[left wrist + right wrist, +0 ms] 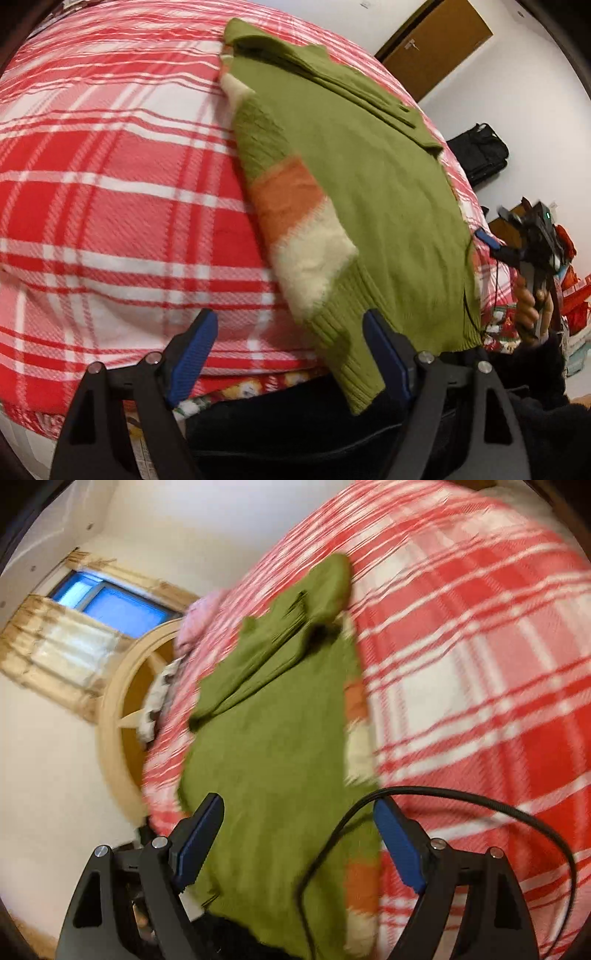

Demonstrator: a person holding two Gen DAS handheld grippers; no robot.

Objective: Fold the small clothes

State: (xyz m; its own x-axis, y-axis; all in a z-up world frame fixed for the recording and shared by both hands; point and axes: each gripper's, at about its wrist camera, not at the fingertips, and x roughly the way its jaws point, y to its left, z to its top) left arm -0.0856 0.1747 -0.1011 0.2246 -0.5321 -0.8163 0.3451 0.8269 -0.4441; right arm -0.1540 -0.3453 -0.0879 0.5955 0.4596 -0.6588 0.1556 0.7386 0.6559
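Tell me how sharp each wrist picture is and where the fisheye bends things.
Left wrist view: mostly sharp, the green sweater and plaid blanket show their weave; the bed bulges like a dome. Right wrist view: motion blur smears the sweater, the blanket stripes and the window; walls curve at the rim.

Green sweater point(362, 192) flat on red-plaid bed point(110, 206)
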